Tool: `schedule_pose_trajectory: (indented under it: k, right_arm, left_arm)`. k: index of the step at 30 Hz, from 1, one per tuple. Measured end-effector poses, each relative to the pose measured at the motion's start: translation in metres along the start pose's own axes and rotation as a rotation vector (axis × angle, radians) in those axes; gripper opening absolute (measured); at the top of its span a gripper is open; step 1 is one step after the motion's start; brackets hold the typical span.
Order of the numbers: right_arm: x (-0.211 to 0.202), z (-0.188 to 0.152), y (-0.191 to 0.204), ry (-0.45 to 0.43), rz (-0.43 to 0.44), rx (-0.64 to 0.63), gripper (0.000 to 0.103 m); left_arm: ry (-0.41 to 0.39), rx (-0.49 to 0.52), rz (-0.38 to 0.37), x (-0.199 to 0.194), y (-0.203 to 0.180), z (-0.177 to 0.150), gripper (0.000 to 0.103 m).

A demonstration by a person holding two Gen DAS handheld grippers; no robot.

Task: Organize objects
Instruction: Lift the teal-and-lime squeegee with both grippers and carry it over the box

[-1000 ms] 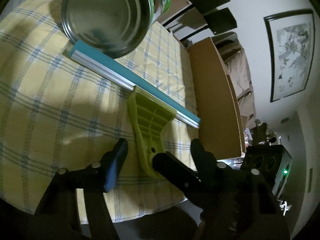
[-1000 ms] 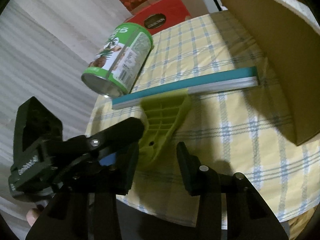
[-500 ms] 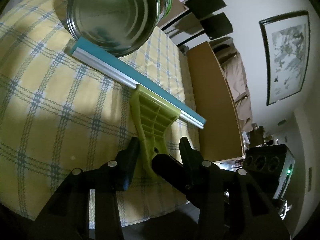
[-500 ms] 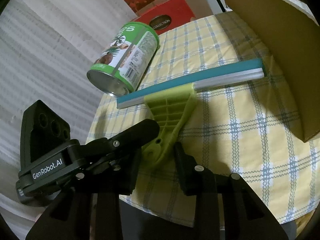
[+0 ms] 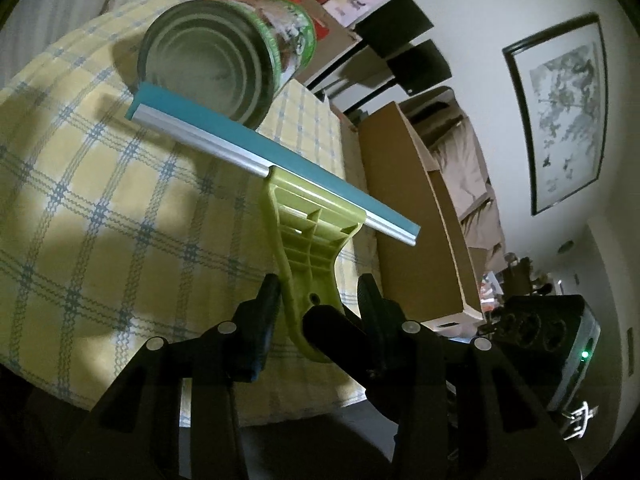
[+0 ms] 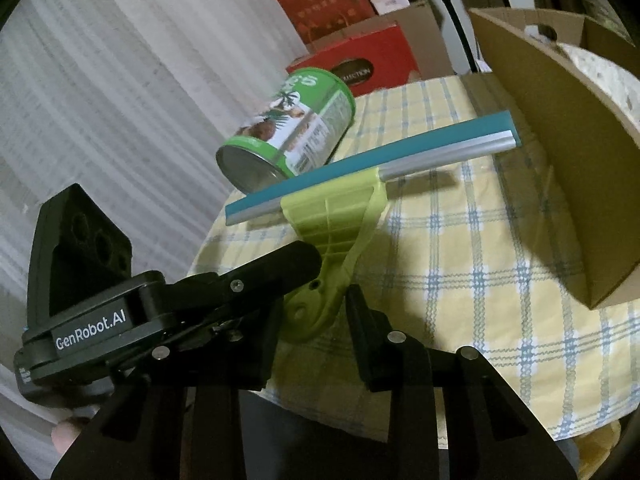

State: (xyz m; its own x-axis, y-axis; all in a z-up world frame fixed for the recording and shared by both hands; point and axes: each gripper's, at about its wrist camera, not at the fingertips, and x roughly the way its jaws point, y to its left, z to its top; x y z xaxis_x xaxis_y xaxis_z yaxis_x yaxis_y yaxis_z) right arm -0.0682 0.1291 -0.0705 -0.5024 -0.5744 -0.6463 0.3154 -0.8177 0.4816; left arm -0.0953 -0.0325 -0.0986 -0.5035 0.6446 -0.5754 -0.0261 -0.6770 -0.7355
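Left gripper [image 5: 318, 300] clamps green squeegee [image 5: 308, 248] handle, lifted; right gripper [image 6: 312, 316] pinches same handle; can [image 5: 224, 56] at eleven o'clock.

Shiny metal can [image 5: 212, 56], woven tablecloth [image 5: 100, 208]

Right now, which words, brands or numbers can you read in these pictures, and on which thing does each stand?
"GenRobot.AI": white label on the left gripper.
Green can: big white letters cut off, small print blurred, unreadable.
Red box: dark oval logo ends in "...LECTION", the rest unreadable.
Framed picture: no readable text.
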Motion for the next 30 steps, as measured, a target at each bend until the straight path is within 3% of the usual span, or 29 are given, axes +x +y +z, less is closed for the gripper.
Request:
schedule_pose_trajectory:
  k: [8,18,25,30]
  right_arm:
    - [-0.018,0.008,0.006,-0.051,-0.001,-0.004,0.032]
    - [-0.068,0.058,-0.008,-0.148,-0.041,-0.018,0.032]
    - [-0.103,0.097,-0.035,-0.194,-0.073,0.006,0.032]
    - [-0.121,0.118,-0.063,-0.215,-0.12,0.03,0.032]
  left_arm:
    - [-0.008,0.044,-0.011,-0.004,-0.034,0.01,0.037]
    - [0.002,0.123,-0.066,0.008,-0.106,0.04,0.037]
    - [0.057,0.152,-0.131,0.04,-0.156,0.067,0.037]
    - [0.088,0.191,-0.136,0.07,-0.184,0.075,0.037]
